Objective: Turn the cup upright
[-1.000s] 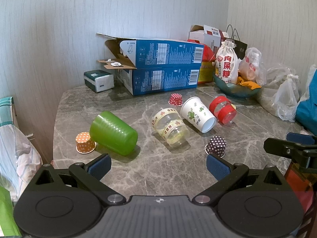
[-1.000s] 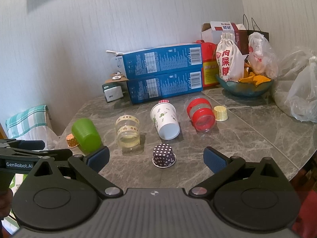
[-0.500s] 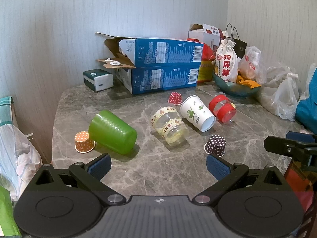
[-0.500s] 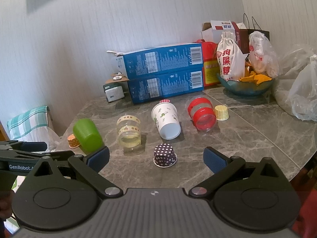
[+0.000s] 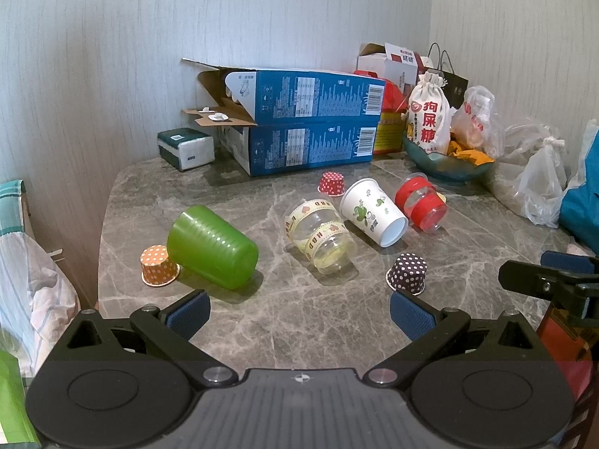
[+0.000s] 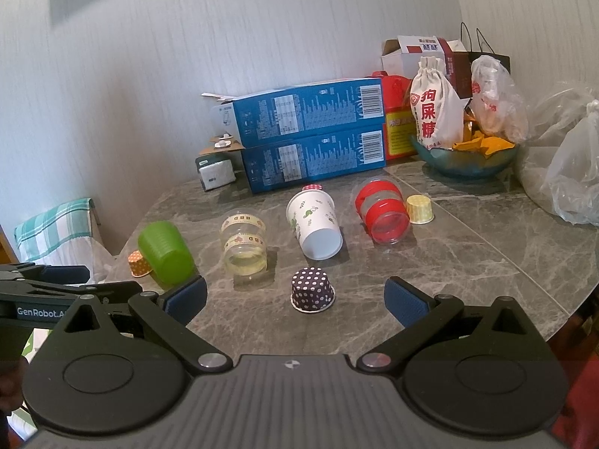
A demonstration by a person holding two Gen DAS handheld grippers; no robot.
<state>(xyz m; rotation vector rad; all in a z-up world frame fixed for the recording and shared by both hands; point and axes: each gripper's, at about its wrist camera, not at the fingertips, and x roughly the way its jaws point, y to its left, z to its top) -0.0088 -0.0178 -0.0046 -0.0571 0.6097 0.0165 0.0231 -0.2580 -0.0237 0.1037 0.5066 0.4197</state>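
Both released tools, left tool (image 5: 299, 308) and right tool (image 6: 295, 295), are creeping closer toward the purple dotted paper cup (image 6: 313, 289) lying inverted on our grey marble tabletop (image 5: 299, 321).

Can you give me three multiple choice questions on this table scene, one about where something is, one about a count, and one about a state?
1. Where does the orange dotted cup sit?
A. Touching the green cup
B. Inside the teal bowl
C. On top of the blue boxes

2. How many large cups lie on their sides on the table?
A. Two
B. Four
C. Six

3. How do the left gripper and right gripper stand?
A. Both shut on cups
B. Left shut on a cup, right open
C. Both open, holding nothing

Answers:
1 A: it stands upside down against the green cup's base end.
2 B: green, clear taped cup, white paper cup and red banded cup.
3 C: the fingers are spread wide apart over bare tabletop.
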